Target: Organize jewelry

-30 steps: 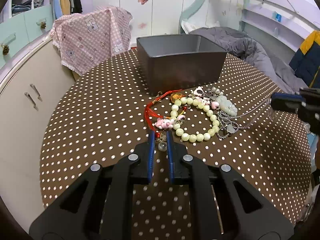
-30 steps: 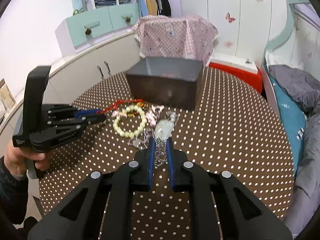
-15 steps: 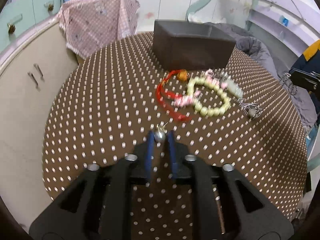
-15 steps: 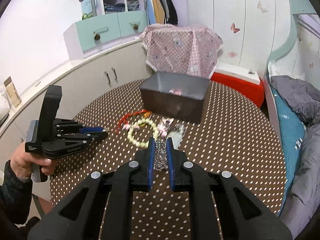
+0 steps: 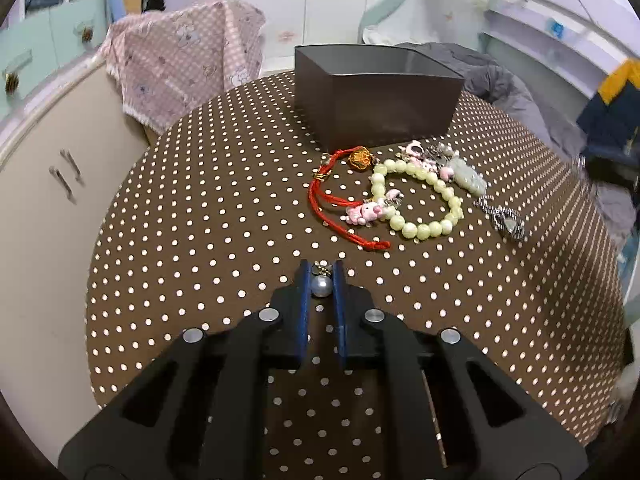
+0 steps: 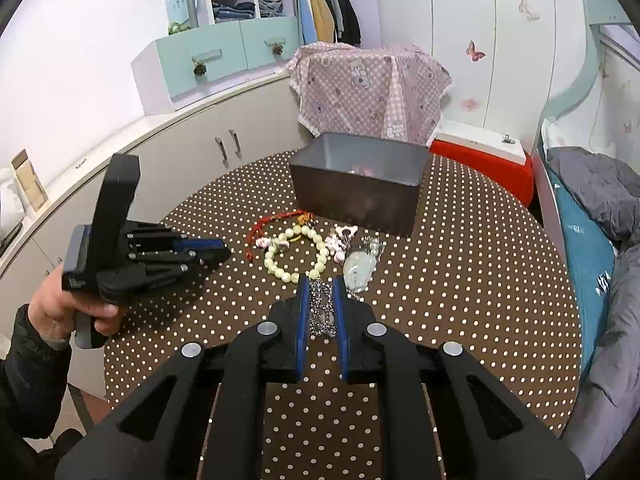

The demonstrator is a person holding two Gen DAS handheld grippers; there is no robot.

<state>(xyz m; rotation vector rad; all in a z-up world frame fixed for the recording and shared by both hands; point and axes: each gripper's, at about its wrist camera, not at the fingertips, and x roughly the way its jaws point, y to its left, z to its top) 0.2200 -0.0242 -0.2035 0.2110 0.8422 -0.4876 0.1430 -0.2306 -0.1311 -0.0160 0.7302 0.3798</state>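
Pinching a pearl earring [image 5: 321, 285] in the left hand-held gripper [image 5: 321, 276] and a silver chain [image 6: 321, 312] in the right hand-held gripper [image 6: 321, 284], both above the worktop [image 5: 192, 208], risks either slipping loose before the grey box [image 6: 356, 188].

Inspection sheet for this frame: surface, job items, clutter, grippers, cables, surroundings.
Surface: round table, brown polka-dot cloth.
Job's things: grey box open; bead bracelet, red cord, pale pendant lying in front of it.
Clutter: nothing seen.
Grippers: left gripper shut on pearl earring; right gripper shut on silver chain.
Cables: nothing seen.
Surroundings: pink checked cloth, cabinets, bed.
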